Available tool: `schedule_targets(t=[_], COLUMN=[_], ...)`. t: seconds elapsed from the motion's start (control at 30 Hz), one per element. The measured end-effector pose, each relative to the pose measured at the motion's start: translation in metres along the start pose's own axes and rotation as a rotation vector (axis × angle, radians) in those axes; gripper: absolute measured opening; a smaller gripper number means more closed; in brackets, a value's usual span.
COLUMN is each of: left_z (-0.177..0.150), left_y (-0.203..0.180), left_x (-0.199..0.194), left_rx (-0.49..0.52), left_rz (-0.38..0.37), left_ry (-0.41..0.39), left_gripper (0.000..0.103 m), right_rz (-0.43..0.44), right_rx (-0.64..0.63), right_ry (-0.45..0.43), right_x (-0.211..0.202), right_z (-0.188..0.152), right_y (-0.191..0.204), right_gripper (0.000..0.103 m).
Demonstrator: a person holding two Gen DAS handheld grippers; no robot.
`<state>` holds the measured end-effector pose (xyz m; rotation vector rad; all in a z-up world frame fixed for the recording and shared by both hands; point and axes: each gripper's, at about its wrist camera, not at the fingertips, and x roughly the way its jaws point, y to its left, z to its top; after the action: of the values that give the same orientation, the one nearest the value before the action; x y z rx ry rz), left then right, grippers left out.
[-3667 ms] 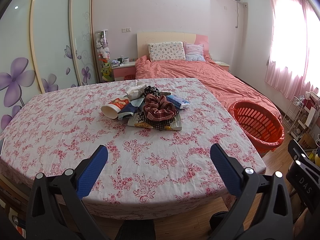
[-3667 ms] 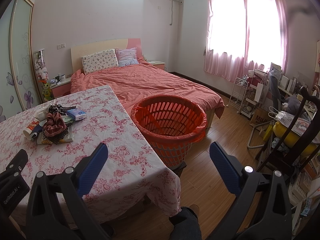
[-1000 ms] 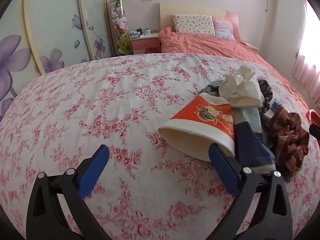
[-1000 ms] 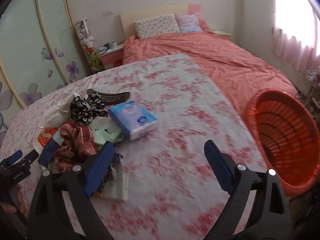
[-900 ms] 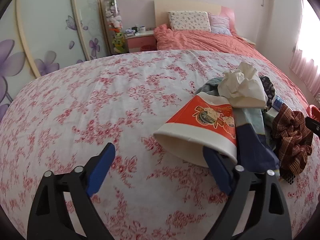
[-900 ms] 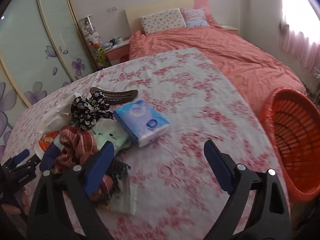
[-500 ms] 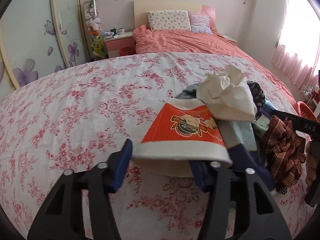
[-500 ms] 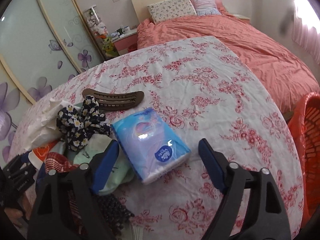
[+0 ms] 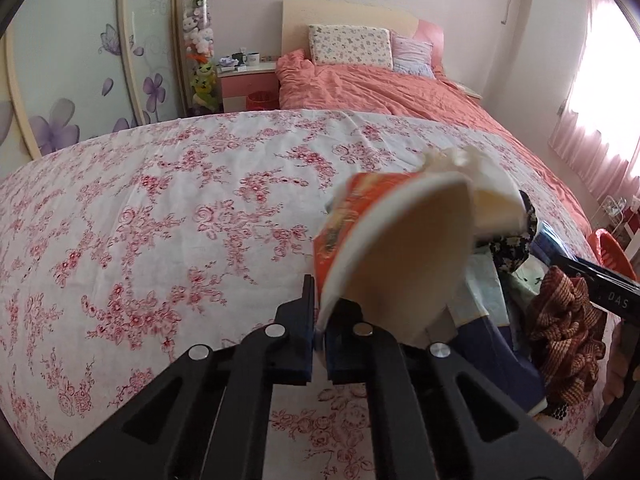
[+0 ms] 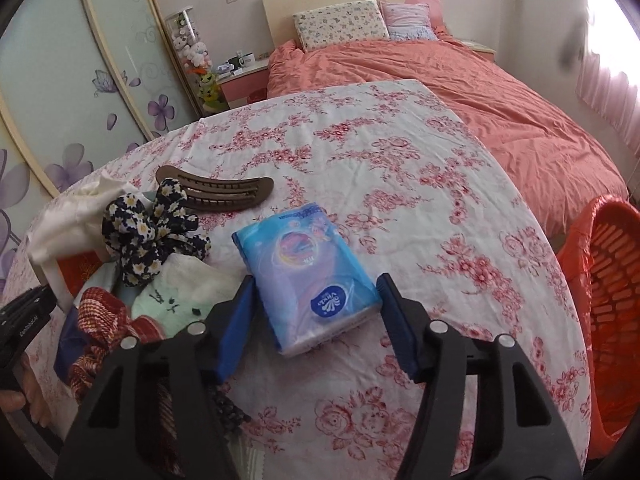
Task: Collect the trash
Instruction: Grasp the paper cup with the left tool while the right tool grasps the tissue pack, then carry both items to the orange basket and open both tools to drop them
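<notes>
My left claw (image 9: 318,332) is clenched on the rim of a paper cup (image 9: 384,256), its two blue pads pinching the white edge between them. The cup, orange on the outside and cream inside, is tilted with its open mouth facing me, above the flowered tablecloth of the table (image 9: 160,208). A crumpled white tissue (image 9: 496,196) sits just behind the cup.

My right claw (image 10: 314,308) has just been closing and now stands partly open around a blue pack of tissues (image 10: 304,268). The pack lies flat on the table between the two pads; I cannot tell whether either pad touches it.

To the pack's left, toward the table's left edge, lies a small heap: a dark scrunchie with daisies (image 10: 148,228), a pale green cloth with a stitched face (image 10: 180,292), and a red checked scrunchie (image 10: 100,320). A brown hair clip (image 10: 216,192) rests just beyond the heap, apart from the pack.

An orange basket (image 10: 612,320) stands off the table's right edge. A bed with a coral cover (image 10: 460,76) lies beyond the table's far edge.
</notes>
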<state>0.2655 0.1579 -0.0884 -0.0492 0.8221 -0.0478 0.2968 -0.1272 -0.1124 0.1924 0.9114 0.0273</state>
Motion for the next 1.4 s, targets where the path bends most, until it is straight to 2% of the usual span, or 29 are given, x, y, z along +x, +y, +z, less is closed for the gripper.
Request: schedule_targets(t=[0.33, 0.63, 0.83, 1.03, 1.4], left_z=[0.0, 0.012, 0.013, 0.012, 0.009], left_y=[0.016, -0.009, -0.049, -0.102, -0.216], left_x=[-0.039, -0.086, -0.105, -0.111, -0.096], left_rx=[-0.065, -0.031, 0.023, 0.078, 0.163], left_rz=[0.05, 0.03, -0.025, -0.114, -0.309], left_ry=[-0.069, -0.148, -0.164, -0.171, -0.124], left_gripper=[0.004, 0.004, 0.004, 0.004, 0.004], right_rz=[-0.019, -0.039, -0.066, -0.123, -0.21], right_rx=[0.045, 0.058, 0.087, 0.116, 0.255], right_ry=[-0.049, -0.168, -0.237, -0.293, -0.334], right_x=[-0.042, -0.11, -0.154, -0.188, -0.222], right_z=[-0.009, -0.013, -0.021, -0.032, -0.046], right_y=[-0.017, -0.028, -0.049, -0.075, -0.16], right_gripper=[0.058, 0.058, 0.058, 0.058, 0.058])
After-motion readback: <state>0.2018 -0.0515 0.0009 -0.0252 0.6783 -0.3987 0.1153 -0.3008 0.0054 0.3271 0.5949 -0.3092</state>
